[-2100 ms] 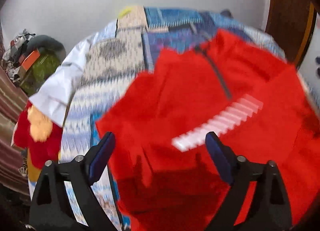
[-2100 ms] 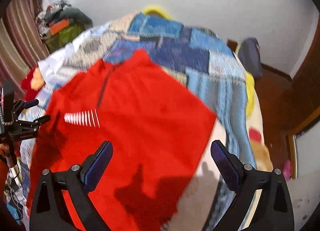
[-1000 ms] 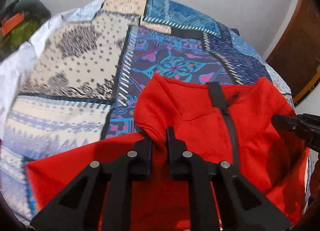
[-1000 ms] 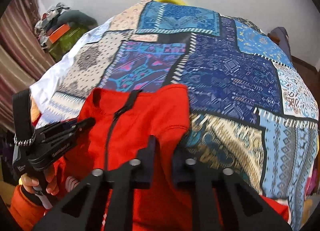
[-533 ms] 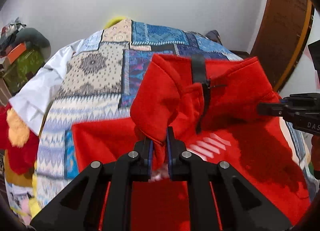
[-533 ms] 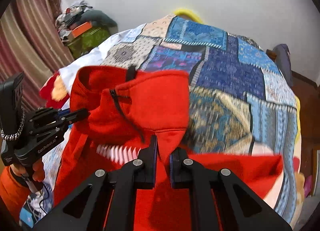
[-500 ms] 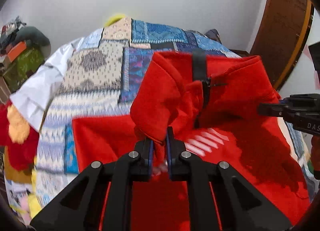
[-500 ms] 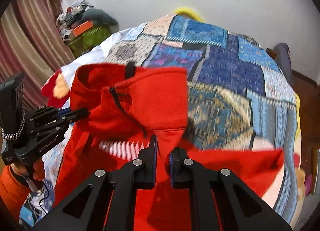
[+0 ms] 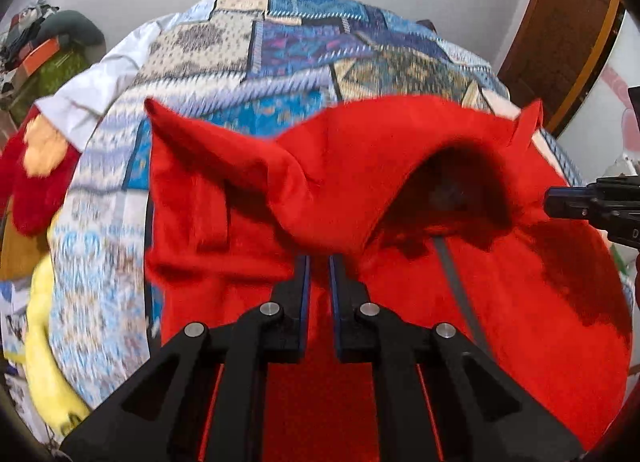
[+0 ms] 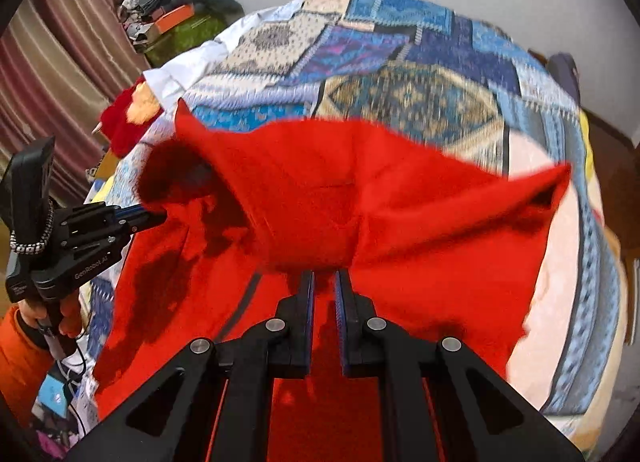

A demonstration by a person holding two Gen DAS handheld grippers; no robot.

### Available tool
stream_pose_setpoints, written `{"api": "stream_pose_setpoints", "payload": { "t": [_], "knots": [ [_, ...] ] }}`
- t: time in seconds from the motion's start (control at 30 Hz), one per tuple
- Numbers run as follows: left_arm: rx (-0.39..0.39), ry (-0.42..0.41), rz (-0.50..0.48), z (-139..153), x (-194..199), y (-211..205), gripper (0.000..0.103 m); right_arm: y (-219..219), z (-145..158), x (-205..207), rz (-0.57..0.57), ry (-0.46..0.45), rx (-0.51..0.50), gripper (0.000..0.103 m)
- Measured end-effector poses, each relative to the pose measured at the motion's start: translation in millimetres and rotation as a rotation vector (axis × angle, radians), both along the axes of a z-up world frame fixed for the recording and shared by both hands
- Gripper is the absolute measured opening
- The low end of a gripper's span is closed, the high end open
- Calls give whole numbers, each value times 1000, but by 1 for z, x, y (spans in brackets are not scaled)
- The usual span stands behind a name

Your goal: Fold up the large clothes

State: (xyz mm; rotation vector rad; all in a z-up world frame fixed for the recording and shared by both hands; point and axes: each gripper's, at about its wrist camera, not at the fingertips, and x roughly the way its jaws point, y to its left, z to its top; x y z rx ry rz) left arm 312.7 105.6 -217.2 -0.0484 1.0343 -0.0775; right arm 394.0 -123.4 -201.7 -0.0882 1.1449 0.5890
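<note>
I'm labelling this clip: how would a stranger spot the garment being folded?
Look at the bed under the patchwork quilt. The red top lies on its near end, pinched by both the left gripper and right gripper; its grey zip and plain red distinguish it.

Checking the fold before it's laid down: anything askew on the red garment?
Yes. The red garment, pinched by both the left hand-held gripper and right hand-held gripper, sags mid-air, and its sleeve corners stick out unevenly over the patchwork bedspread.
</note>
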Motion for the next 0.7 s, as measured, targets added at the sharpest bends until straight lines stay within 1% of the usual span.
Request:
{"api": "stream_pose_setpoints", "payload": {
  "t": [0.07, 0.13, 0.2, 0.3, 0.4, 0.47, 0.5, 0.57, 0.63, 0.7],
  "knots": [
    [-29, 15, -1, -6, -16, 2, 8, -3, -6, -13, 10, 6, -34, 8],
    [-29, 19, -7, -11, -29, 2, 8, -6, -8, -27, 33, -3, -59, 8],
    [-3, 32, -16, -14, -39, 2, 8, -7, -6, -37, 52, -33, -92, 8],
    [64, 36, -20, -11, -43, 5, 8, -4, 7, -48, 94, -106, -157, 8],
    [76, 8, 2, 4, -32, 16, 9, 2, 22, -48, 111, -170, -190, 8],
    [71, -22, 31, 18, -19, 27, 9, 6, 34, -42, 99, -213, -182, 8],
    [66, -33, 44, 23, -14, 31, 10, 9, 38, -37, 90, -218, -178, 8],
    [55, -46, 73, 32, 3, 39, 10, 13, 42, -22, 70, -210, -163, 8],
    [36, -46, 86, 37, 24, 45, 10, 19, 42, -4, 46, -183, -143, 8],
    [32, -44, 80, 37, 40, 43, 17, 27, 38, 17, 29, -141, -113, 8]
  ]
}}
